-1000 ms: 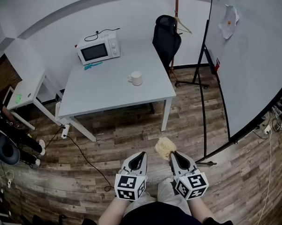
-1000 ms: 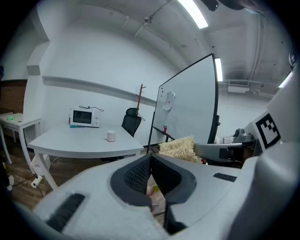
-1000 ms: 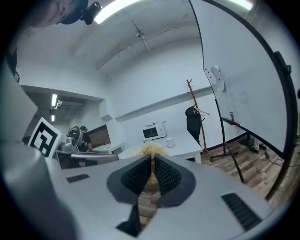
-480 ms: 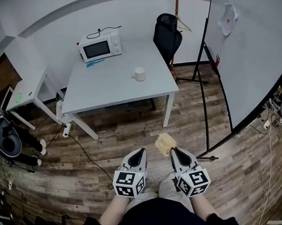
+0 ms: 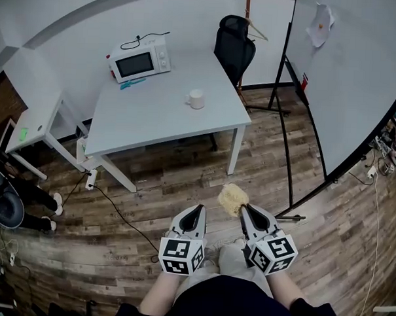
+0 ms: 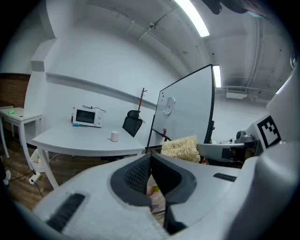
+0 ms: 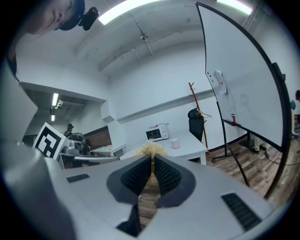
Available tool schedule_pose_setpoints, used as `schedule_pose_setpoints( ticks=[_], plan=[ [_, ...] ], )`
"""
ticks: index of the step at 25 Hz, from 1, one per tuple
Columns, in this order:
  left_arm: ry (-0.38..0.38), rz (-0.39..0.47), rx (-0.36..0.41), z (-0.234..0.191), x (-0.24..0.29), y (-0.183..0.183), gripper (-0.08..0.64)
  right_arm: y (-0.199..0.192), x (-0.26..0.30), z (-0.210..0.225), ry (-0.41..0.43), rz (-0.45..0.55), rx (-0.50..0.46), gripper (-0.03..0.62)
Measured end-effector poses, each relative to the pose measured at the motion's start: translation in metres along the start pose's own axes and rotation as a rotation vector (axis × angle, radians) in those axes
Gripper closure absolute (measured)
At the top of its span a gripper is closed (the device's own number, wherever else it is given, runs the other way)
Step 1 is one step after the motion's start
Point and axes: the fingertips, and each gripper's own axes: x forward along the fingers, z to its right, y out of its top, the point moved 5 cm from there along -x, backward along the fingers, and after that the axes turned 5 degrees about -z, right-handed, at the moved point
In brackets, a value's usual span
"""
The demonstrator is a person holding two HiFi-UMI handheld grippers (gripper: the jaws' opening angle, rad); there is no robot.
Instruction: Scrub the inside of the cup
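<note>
Closing only slightly on the table (image 5: 147,119), well short of it, holding the left gripper (image 5: 195,218) shut and empty, facing the cup (image 5: 196,99) right of the table's middle, pinching the scrubber (image 5: 233,199) in the tightly closed right gripper (image 5: 245,212): no scrubbing yet.

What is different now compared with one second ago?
Almost nothing: only the view shifts slightly. The right gripper still holds the yellow scrubber, the left gripper stays shut and empty, and the cup stands untouched on the table.
</note>
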Motion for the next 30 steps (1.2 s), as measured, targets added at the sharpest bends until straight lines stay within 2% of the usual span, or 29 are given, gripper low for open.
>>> schedule_pose_setpoints(
  ticks=[7,13,30],
  plan=[
    [0.013,-0.005,-0.009,-0.014,0.005,0.000,0.541,0.002,0.016,-0.002,0.018,0.004,-0.004,0.557],
    [0.033,0.004,0.002,-0.034,0.030,0.013,0.541,0.011,0.051,0.011,0.053,0.002,-0.011,0.557],
    [0.089,0.047,-0.034,-0.087,0.135,0.074,0.541,0.076,0.164,0.072,0.118,0.000,-0.054,0.557]
  ],
)
